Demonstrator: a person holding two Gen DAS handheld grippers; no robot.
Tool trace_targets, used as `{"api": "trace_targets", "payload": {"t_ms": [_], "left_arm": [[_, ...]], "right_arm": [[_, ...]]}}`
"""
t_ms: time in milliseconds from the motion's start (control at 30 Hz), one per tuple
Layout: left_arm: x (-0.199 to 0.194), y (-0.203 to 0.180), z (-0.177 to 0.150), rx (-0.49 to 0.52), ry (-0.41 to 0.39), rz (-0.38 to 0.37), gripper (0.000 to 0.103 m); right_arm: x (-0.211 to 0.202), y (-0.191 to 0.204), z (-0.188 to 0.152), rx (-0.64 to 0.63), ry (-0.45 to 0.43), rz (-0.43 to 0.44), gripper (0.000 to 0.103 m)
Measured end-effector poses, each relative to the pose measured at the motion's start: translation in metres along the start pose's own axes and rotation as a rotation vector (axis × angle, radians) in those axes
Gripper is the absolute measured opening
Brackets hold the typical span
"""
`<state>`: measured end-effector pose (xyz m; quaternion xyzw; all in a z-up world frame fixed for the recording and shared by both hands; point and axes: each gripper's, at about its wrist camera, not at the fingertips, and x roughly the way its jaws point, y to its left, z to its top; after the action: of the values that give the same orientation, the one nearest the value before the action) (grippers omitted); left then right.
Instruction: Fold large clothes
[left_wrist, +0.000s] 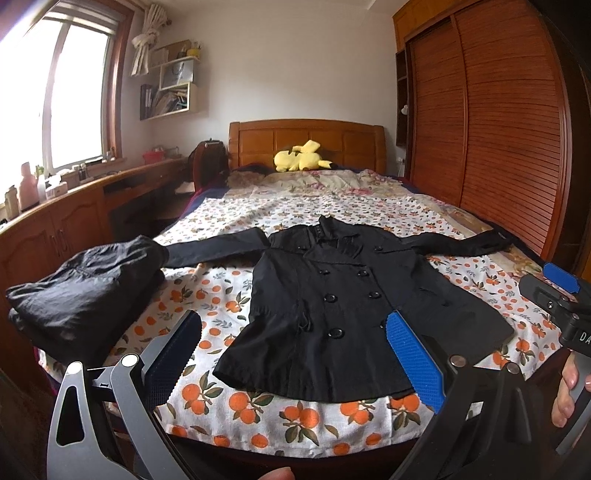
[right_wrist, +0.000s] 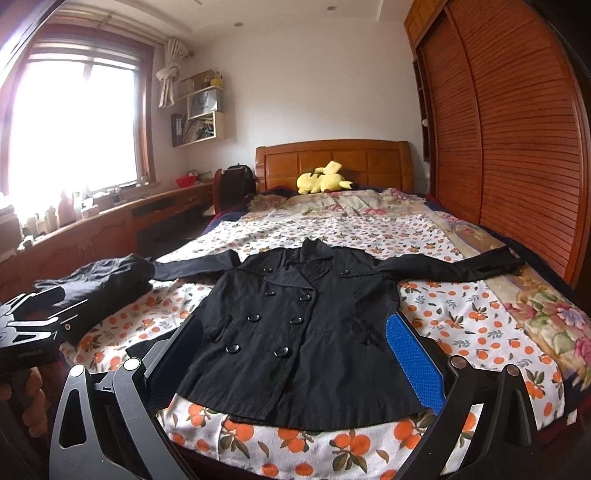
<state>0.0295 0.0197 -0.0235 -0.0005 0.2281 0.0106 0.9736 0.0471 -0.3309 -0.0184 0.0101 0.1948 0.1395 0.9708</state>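
Coat (left_wrist: 332, 302) hem is partly covered by my tongs' fingers in both wrist views, so I can't see its lower corners cleanly. Right sleeve end runs toward the wardrobe (left_wrist: 491, 122) side of the bed and blurs into dark edge fabric; the other sleeve end goes behind the folded dark garment (left_wrist: 85, 291), cut off there. Person's fingers (left_wrist: 565, 391) show only at the frame edge in the left view.

Coat is black, double-breasted, two columns of round buttons, collar pointing to the headboard (left_wrist: 306, 142), laid flat face-up mid-bed on the orange-print sheet (left_wrist: 258, 410), both sleeves spread out sideways. Some wrinkling at the waist.

Left tongs (left_wrist: 291, 354) gape wide, holding nothing, hovering above the hem. Right tongs (right_wrist: 295, 354) likewise spread apart and empty, just short of the hem. Yellow plush toy (left_wrist: 301, 158) lies by the headboard, well apart from the coat.
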Motion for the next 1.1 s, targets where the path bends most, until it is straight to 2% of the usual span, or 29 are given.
{"api": "trace_targets", "payload": {"t_ms": [367, 733, 1100], "left_arm": [[0.049, 0.031, 0.0, -0.01, 0.047, 0.033, 0.101], [0.094, 0.054, -0.002, -0.028, 0.104, 0.073, 0.101], [0.158, 0.07, 0.007, 0.009, 0.17, 0.063, 0.101]], "right_arm": [[0.06, 0.004, 0.003, -0.026, 0.031, 0.042, 0.096], [0.133, 0.006, 0.003, -0.051, 0.072, 0.127, 0.096], [0.206, 0.025, 0.017, -0.074, 0.086, 0.19, 0.096]]}}
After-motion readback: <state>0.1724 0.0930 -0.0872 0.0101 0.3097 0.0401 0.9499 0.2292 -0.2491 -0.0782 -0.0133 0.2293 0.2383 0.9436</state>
